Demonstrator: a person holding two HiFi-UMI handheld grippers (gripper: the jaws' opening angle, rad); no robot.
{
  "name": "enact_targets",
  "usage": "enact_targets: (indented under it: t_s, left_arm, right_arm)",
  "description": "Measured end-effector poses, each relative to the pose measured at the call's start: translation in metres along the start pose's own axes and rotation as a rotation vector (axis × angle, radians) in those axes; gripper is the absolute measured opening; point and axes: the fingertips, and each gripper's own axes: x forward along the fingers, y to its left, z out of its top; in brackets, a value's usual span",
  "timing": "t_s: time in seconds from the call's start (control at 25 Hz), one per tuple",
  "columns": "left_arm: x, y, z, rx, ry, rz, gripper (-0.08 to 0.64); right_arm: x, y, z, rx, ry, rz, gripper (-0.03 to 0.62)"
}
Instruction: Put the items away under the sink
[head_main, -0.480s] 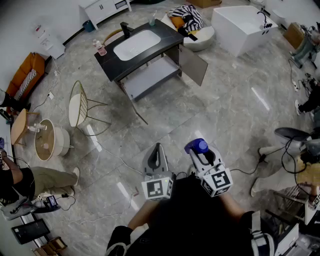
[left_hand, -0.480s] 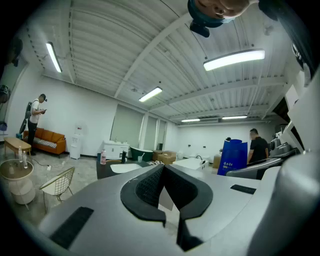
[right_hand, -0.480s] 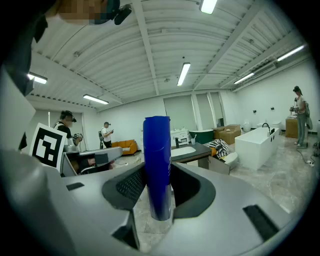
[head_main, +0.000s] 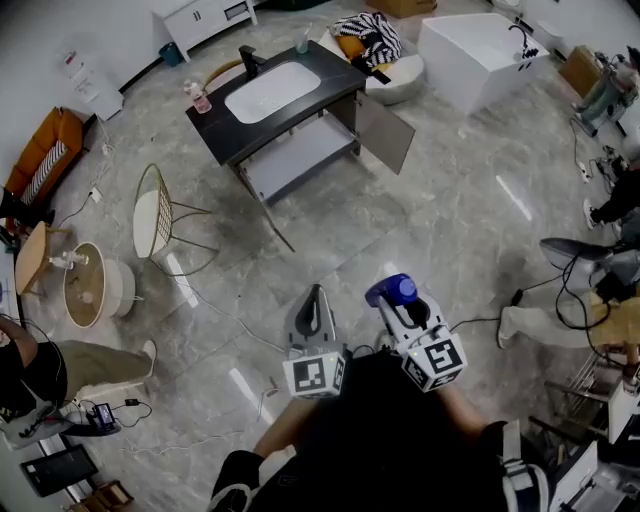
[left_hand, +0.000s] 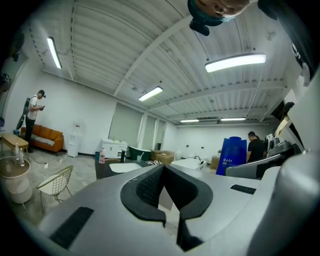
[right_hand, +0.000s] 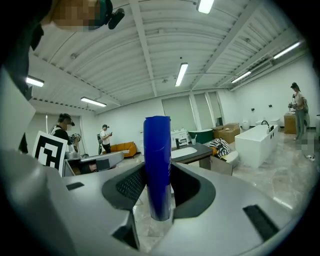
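- Right claw (head_main: 402, 306), lower centre of the head view: pinching a blue bottle (head_main: 391, 291). In the right gripper view the bottle (right_hand: 157, 165) stands upright between the jaws, gripped low on its body.
- Left claw (head_main: 314, 296), just left of the right one: jaws pressed together with nothing between them.
- Step in hand, as I judge it: carrying the bottle across the marble floor (head_main: 420, 210) to the sink unit, which is well apart from me in the upper half of the frame.
- To do it well:
  - Keep the pinch firm and the bottle upright.
  - Come in from the open front and go low.
  - Clear the swung-out cabinet door (head_main: 386, 130) before reaching in.
  - The left claw is free to steady that door.
- Wire chair (head_main: 155, 212), middle left: beside the likely path, to be kept clear of.
- Under-sink shelf (head_main: 300, 155): an open grey compartment where the bottle should go. I can make out nothing lying in it from here.
- Dark worktop (head_main: 325, 72), above the shelf, carries:
  - a white basin (head_main: 273, 91) that looks bare;
  - a black tap (head_main: 247, 60) behind the basin;
  - a pink bottle (head_main: 199, 97) at its left end, probably another item to put away.
- White bathtub (head_main: 480, 55), upper right: its contents cannot be made out.
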Motion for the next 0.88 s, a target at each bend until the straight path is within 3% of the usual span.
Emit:
enact_targets:
  t_s: [0.32, 0.56, 0.88]
  left_arm:
    - [0.019, 0.035, -0.001, -0.004, -0.005, -0.025, 0.017]
    - [0.044, 0.048, -0.010, 0.002, 0.025, -0.025, 0.017]
    - [0.142, 0.046, -0.027, -0.009, 0.055, 0.053, 0.015]
  right_arm:
    - [0.032, 0.009, 0.004, 0.002, -0.018, -0.016, 0.149]
    - [0.061, -0.008, 0.005, 0.018, -0.018, -0.028, 0.149]
    - [0.133, -0.098, 0.023, -0.061, -0.017, 0.027, 0.149]
